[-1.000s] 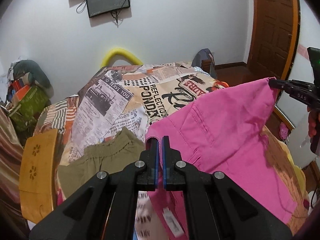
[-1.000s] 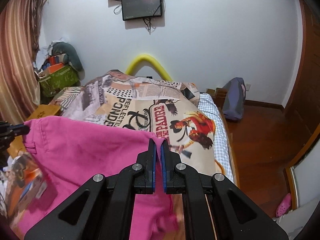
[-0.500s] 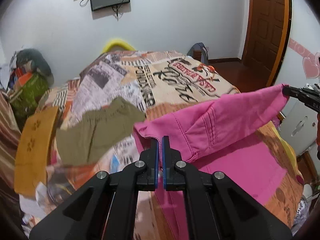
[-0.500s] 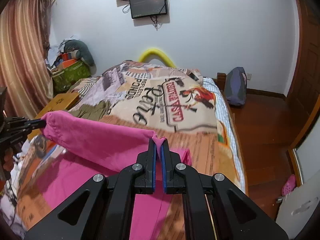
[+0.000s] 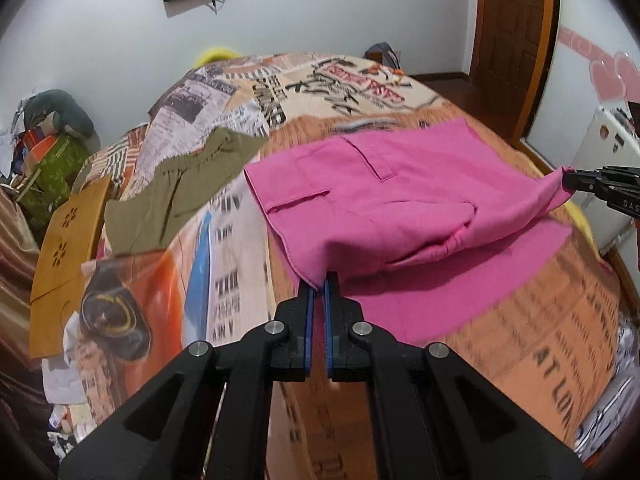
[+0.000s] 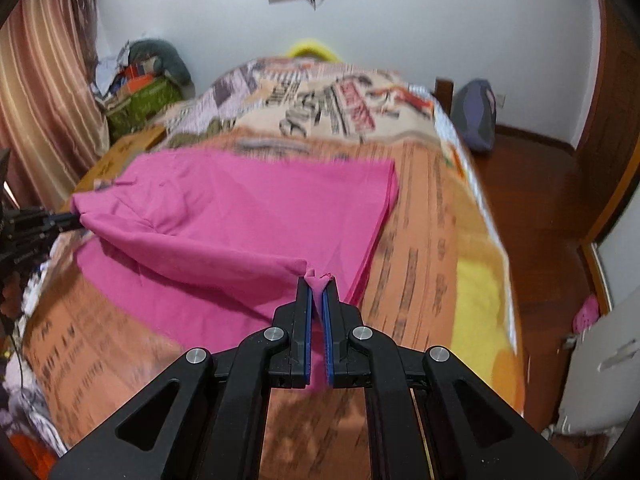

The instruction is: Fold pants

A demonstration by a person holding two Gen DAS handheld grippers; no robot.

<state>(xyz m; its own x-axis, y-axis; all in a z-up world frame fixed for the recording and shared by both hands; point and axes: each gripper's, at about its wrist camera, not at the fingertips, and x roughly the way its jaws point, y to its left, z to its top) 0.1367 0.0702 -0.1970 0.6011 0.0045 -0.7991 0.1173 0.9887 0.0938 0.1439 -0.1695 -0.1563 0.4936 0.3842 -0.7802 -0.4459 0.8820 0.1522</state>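
The pink pants (image 5: 384, 192) lie doubled over on the bed, the top layer with its pockets facing up over a flat lower layer; they also show in the right wrist view (image 6: 256, 216). My left gripper (image 5: 319, 286) is shut on the near left corner of the top layer. My right gripper (image 6: 317, 280) is shut on the other corner, a pink tuft sticking out between its fingers. It also shows at the right edge of the left wrist view (image 5: 568, 180). Both corners are held just above the lower layer.
The bed has a newspaper-print cover (image 5: 280, 96). Olive-green shorts (image 5: 180, 192) lie left of the pink pants. A small wooden table (image 5: 64, 256) stands at the bed's left side. The wooden floor (image 6: 536, 216) and a door are on the right.
Both grippers have brought the held pants down from hanging in the air and pulled them toward me. The pants now lie doubled over on the bed.
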